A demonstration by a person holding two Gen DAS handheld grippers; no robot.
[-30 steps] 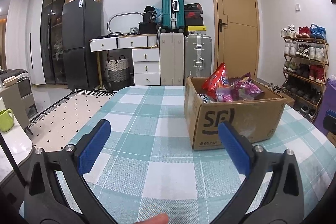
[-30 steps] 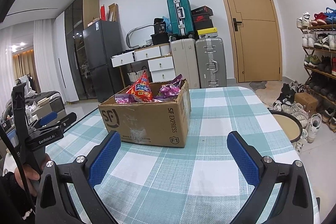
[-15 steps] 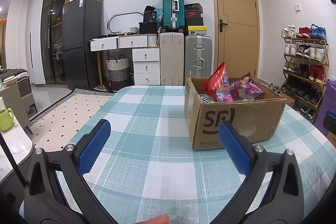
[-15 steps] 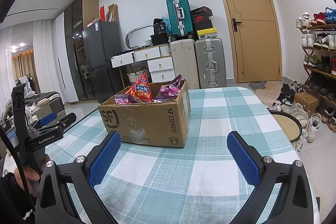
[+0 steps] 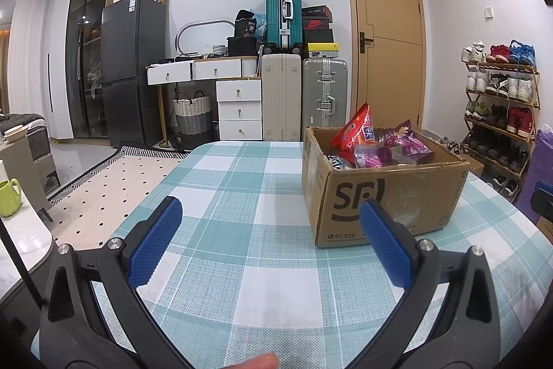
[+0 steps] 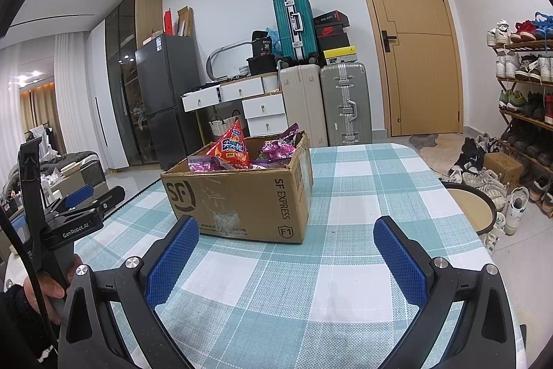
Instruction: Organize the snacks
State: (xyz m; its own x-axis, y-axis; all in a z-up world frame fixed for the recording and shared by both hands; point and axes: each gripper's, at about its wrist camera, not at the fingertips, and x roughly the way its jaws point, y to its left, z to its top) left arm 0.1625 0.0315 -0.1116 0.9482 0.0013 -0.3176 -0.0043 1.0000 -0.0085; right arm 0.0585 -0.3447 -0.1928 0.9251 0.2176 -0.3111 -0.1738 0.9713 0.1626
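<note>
While partly buried among the others, packets low in the cardboard box [image 5: 383, 196] cannot be told apart; only a red snack bag [image 5: 356, 135] standing on end and crinkled purple snack bags [image 5: 397, 147] clearly readable. Box's far wall hidden behind its contents in the left wrist view. Small print on the box front too fine to read beyond the large logo.

Corrugated brown card, flaps open, patches of clear tape on the front [image 6: 238, 199]. Resting on a woven tablecloth [image 5: 242, 223] checked in teal and white, slightly grainy in texture. Glossy foil on the bags.

Left gripper [image 5: 273, 244] low over the cloth, jaws spread wide, nothing between the ribbed blue pads [image 5: 153, 242]; box ahead and to its right, apart from the pads. Right gripper [image 6: 287, 255] likewise spread wide and empty, blue pads [image 6: 397, 256] dimpled; box ahead and slightly left, not touched. Left gripper also seen at the left edge of the right wrist view, gripped by a hand [image 6: 45, 289].

Bare cloth between both grippers and the box. Rounded table edge to the right in the right wrist view, with a round stool [image 6: 470, 206] just beyond it.
</note>
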